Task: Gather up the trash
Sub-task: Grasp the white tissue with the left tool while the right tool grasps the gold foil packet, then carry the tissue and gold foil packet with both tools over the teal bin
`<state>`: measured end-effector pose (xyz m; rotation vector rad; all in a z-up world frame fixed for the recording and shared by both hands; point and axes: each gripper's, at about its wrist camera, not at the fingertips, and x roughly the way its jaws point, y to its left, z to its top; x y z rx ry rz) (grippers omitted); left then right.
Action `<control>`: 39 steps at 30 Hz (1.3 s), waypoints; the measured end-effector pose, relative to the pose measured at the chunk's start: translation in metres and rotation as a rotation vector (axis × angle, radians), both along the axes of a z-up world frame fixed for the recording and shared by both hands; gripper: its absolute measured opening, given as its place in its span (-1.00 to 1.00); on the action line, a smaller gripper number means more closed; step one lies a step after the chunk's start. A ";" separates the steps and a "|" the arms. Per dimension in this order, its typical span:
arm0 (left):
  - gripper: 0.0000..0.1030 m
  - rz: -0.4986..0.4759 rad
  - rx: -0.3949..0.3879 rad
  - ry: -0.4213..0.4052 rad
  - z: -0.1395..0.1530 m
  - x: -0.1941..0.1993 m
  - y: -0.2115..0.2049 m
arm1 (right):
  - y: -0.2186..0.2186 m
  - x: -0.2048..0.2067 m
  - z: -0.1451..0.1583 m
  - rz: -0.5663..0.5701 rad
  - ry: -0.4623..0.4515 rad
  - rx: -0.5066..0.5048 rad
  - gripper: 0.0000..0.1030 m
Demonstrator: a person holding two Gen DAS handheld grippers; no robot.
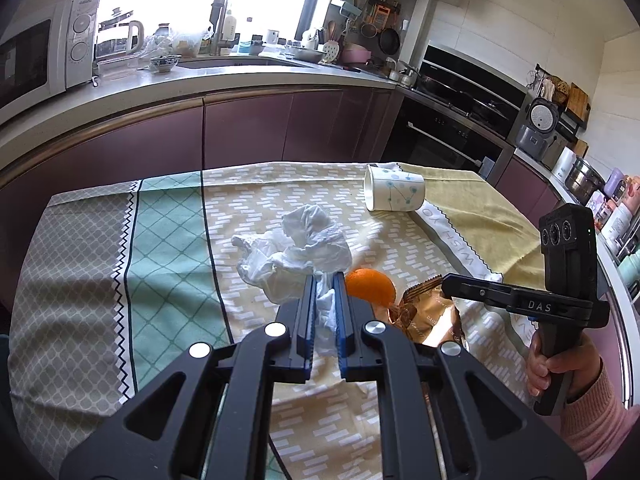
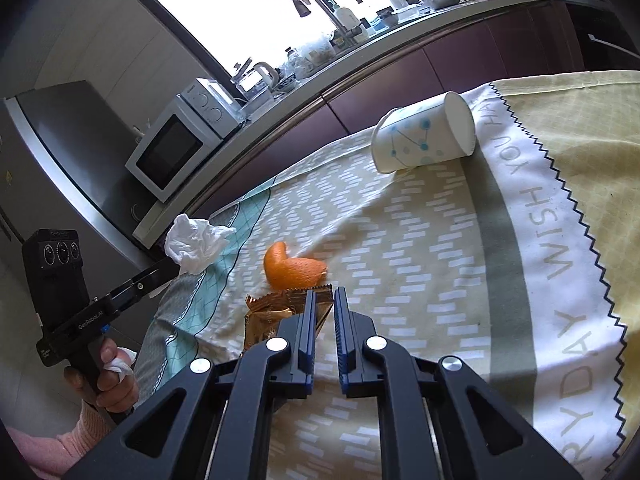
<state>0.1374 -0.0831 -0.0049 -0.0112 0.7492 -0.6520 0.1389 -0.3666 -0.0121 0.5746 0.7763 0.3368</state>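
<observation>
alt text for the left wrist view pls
Left hand-held gripper clamps a crumpled white tissue above a patterned tablecloth. Beside it lie an orange peel, a gold wrapper and a tipped paper cup.

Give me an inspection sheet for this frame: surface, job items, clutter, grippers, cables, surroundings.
Surface: table under a patterned tablecloth, wrinkled in places.
Job's things: crumpled tissue pinched by the left gripper; orange peel loose on the cloth; gold wrapper beside the peel; paper cup on its side at the far edge.
Clutter: nothing seen beyond the trash.
Grippers: left gripper shut on the tissue; right gripper narrowly open, tips at the wrapper, grip not confirmed.
Cables: nothing seen.
Surroundings: kitchen counter with microwave, sink faucet, built-in oven; bright window behind.
</observation>
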 end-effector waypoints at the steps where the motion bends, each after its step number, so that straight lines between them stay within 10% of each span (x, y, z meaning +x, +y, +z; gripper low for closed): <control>1: -0.82 0.004 -0.002 0.000 0.000 -0.002 0.003 | 0.004 -0.001 0.000 0.011 0.002 0.003 -0.81; 6: -0.82 0.019 -0.014 0.016 -0.005 -0.008 0.018 | 0.021 -0.003 -0.006 0.053 0.042 0.019 -0.30; 16: -0.82 0.045 -0.030 0.025 -0.010 -0.018 0.040 | 0.059 -0.024 -0.006 0.063 0.072 -0.128 0.06; 21: -0.82 0.064 -0.031 0.028 -0.012 -0.024 0.053 | 0.065 -0.017 -0.016 0.063 0.097 -0.104 -0.88; 39: -0.82 0.275 -0.044 -0.094 0.026 -0.074 0.184 | 0.170 0.018 0.059 0.323 -0.132 -0.067 -0.98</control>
